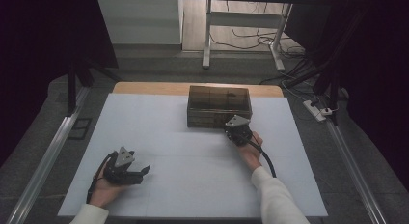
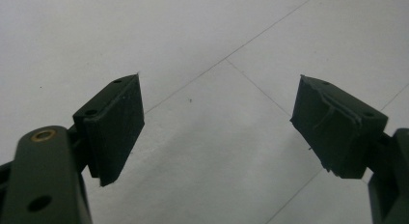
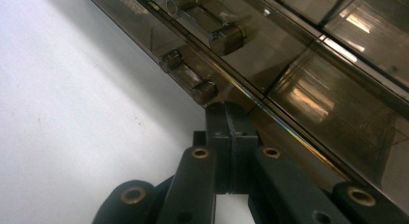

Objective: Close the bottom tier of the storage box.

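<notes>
Seen from above, a person works 2 handheld grippers over a white table [image 1: 193,185], forearms entering from the near edge. At the far centre of the table sits a smoky, translucent brown box [image 1: 219,99], its lid divided into panels. The right gripper [image 1: 235,129], held in the right hand [image 1: 251,149], reaches forward to the box's near right corner, a grey 3-cornered plate on top and a black cable trailing back along the white sleeve [image 1: 275,200]. In the right gripper view the 2 black jaws are pressed flat together with nothing between them, their tip [image 3: 230,119] against the box's front wall [image 3: 308,113] just below the seam under the lid; whether it actually touches the plastic cannot be told. 2 small latch or hinge fittings [image 3: 189,77] sit on that front face, to the left of the jaws. The left gripper [image 1: 143,172], well apart from the box at the near left, rests in the left hand [image 1: 105,189] low over the table, pointing right. The left gripper view shows its jaws spread wide over the bare white surface [image 2: 207,50], holding nothing, both pads [image 2: 118,125] clear of the table's faint seams.
</notes>
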`<act>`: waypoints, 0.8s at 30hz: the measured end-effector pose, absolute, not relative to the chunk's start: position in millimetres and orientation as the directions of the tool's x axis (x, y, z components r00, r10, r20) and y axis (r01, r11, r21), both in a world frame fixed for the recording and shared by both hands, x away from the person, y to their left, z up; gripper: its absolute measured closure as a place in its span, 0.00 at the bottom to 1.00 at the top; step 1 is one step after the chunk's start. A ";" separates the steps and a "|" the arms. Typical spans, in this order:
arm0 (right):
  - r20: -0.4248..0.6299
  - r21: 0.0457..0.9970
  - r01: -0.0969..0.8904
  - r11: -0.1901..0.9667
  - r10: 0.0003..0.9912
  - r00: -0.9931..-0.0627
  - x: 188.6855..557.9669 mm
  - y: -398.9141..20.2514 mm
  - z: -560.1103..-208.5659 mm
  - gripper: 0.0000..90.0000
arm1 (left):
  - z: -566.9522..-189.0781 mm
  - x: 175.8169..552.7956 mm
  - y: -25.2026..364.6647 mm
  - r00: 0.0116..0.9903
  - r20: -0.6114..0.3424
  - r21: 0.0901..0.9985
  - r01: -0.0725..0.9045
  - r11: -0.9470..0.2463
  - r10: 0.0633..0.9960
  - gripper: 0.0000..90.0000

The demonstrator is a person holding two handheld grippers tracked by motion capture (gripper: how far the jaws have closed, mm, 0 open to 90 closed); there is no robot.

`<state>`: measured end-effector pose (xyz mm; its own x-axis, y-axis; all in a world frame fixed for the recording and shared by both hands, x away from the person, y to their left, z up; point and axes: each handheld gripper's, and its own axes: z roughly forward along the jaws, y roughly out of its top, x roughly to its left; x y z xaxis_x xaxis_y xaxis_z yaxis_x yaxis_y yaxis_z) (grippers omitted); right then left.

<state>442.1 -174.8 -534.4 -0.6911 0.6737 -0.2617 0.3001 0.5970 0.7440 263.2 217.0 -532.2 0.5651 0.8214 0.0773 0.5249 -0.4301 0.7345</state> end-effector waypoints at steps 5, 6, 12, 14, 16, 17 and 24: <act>-0.260 0.745 0.301 0.595 0.674 -0.692 439.1 -177.4 -532.7 1.00 | -531.7 262.9 218.2 0.561 0.076 0.735 0.527 -0.426 0.824 0.20; -0.260 0.745 0.302 0.595 0.676 -0.690 437.9 -177.7 -532.0 1.00 | -531.9 263.1 218.0 0.561 0.077 0.735 0.526 -0.427 0.824 0.20; -0.252 0.746 0.296 0.596 0.666 -0.702 431.7 -179.9 -530.1 1.00 | -531.9 262.9 217.7 0.564 0.078 0.736 0.524 -0.428 0.822 0.20; -0.248 0.742 0.302 0.599 0.663 -0.706 428.9 -181.3 -529.7 1.00 | -531.9 263.0 217.7 0.564 0.079 0.736 0.523 -0.430 0.822 0.20; -0.241 0.741 0.303 0.599 0.658 -0.713 425.5 -183.5 -529.0 1.00 | -531.6 262.5 218.0 0.564 0.081 0.737 0.521 -0.431 0.822 0.20; -0.241 0.742 0.300 0.599 0.656 -0.716 423.8 -184.8 -528.3 1.00 | -531.3 262.2 218.3 0.563 0.080 0.737 0.522 -0.429 0.823 0.20; -0.191 0.767 0.294 0.570 0.641 -0.744 412.6 -199.4 -519.0 0.86 | -531.5 262.1 218.5 0.561 0.078 0.740 0.522 -0.425 0.824 0.20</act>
<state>412.6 -199.4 -519.0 -0.7439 0.6405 -0.1906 0.2945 0.5702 0.7669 262.1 218.5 -531.5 0.5611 0.8240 0.0783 0.5215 -0.4254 0.7396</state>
